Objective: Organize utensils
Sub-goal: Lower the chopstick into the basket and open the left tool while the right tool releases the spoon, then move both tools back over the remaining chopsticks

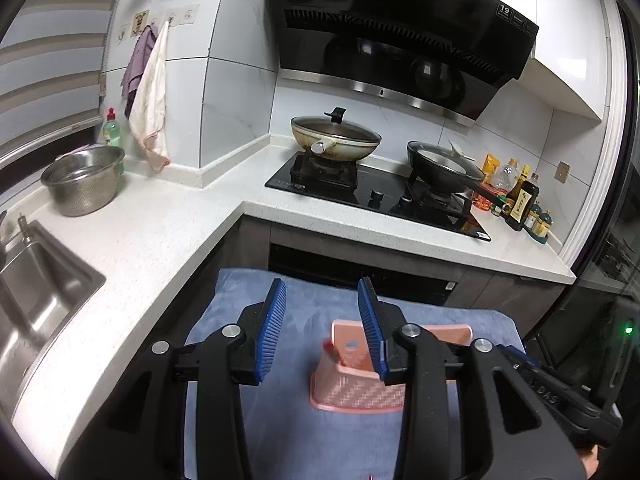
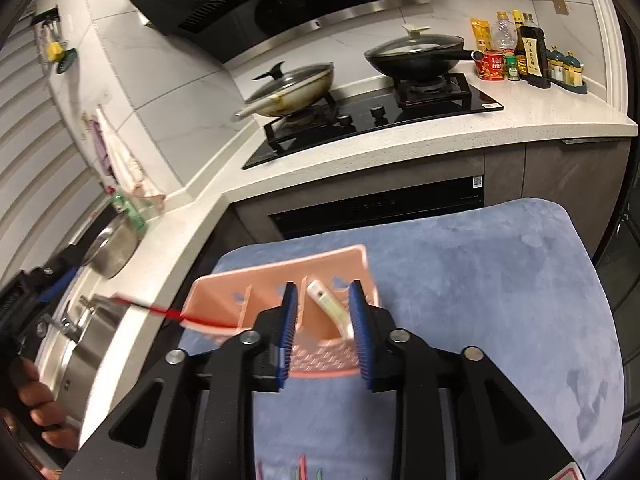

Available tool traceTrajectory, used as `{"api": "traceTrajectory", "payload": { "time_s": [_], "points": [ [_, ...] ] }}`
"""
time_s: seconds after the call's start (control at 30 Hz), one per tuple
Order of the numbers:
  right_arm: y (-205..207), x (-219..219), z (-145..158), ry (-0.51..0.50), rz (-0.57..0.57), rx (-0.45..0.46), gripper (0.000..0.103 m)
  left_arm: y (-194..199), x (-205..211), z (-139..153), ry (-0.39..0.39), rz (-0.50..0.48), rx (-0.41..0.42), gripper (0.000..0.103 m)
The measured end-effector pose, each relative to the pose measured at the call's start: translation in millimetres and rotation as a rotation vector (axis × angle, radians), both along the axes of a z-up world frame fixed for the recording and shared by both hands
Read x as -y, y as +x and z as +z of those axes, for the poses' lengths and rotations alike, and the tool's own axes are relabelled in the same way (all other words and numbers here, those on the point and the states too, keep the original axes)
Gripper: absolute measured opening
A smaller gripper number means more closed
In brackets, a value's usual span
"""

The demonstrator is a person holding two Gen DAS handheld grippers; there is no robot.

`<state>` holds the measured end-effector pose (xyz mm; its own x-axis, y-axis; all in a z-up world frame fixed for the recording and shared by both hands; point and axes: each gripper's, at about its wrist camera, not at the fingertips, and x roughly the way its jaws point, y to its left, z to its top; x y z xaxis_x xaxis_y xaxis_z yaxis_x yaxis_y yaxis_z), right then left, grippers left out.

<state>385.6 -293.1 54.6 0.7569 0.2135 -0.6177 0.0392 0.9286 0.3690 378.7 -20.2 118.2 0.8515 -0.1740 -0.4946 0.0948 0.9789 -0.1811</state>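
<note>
Both grippers open and empty: the right gripper (image 2: 323,334) straddles a pale utensil (image 2: 329,303) in the pink basket (image 2: 224,286), handle toward eleven o'clock; the left gripper (image 1: 322,330) has the basket at four o'clock.

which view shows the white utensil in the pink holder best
The right wrist view: the white utensil leans in the pink holder, seen between that gripper's open fingers. The left wrist view shows only the holder; the utensil isn't discernible there.
</note>
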Motion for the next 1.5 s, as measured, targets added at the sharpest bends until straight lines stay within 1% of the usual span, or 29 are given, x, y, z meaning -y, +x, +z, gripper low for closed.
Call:
{"api": "traceTrajectory", "payload": {
  "time_s": [0.03,0.1,0.2,0.23,0.33,0.47,0.57,0.67,0.77,0.9,0.97,1.03,1.07,1.13,1.23,1.33,1.43,1.5],
  "points": [
    [-8,-2,3,0.0,0.001,0.001,0.035,-8,-2,-1,-0.001,-0.002,-0.006,0.037],
    [-28,-7,7,-0.014,0.008,0.003,0.038,-23,-4,-4,0.006,0.001,-0.011,0.041],
    [-66,-17,11,-0.075,0.014,0.013,0.044,-49,-11,-11,0.011,0.004,-0.023,0.046],
    [-79,-20,11,-0.098,0.014,0.015,0.047,-58,-13,-16,0.007,0.001,-0.033,0.047],
    [-116,-27,5,-0.151,0.008,0.012,0.049,-79,-18,-31,0.007,-0.001,-0.081,0.047],
    [-164,-34,-13,-0.158,0.002,-0.024,0.051,-110,-24,-53,0.021,0.005,-0.128,0.047],
    [-192,-42,-27,-0.221,-0.016,-0.044,0.052,-132,-26,-74,0.04,0.016,-0.161,0.047],
    [-224,-54,-48,-0.29,-0.011,-0.072,0.052,-152,-28,-96,0.061,0.016,-0.197,0.047],
    [-248,-63,-71,-0.314,0.012,-0.117,0.052,-173,-30,-118,0.079,0.018,-0.227,0.047],
    [-270,-68,-97,-0.296,0.035,-0.184,0.049,-200,-29,-144,0.118,0.009,-0.259,0.047],
    [-278,-69,-107,-0.292,0.034,-0.203,0.048,-212,-30,-155,0.12,0.006,-0.278,0.047],
    [-284,-71,-116,-0.288,0.031,-0.226,0.04,-221,-31,-166,0.112,0.003,-0.303,0.047],
    [-287,-72,-121,-0.285,0.032,-0.237,0.039,-226,-31,-172,0.111,0.003,-0.317,0.047],
    [-292,-74,-127,-0.281,0.03,-0.253,0.036,-235,-30,-182,0.126,0.0,-0.331,0.047],
    [-297,-74,-136,-0.274,0.024,-0.266,0.036,-246,-29,-196,0.141,-0.01,-0.36,0.047],
    [-299,-74,-141,-0.275,0.019,-0.268,0.033,-253,-27,-206,0.139,-0.022,-0.385,0.047],
    [-298,-72,-146,-0.26,0.013,-0.282,0.028,-258,-21,-212,0.153,-0.035,-0.395,0.047],
    [-296,-72,-148,-0.251,0.009,-0.287,0.027,-259,-20,-215,0.155,-0.042,-0.4,0.047]
  ]
}}
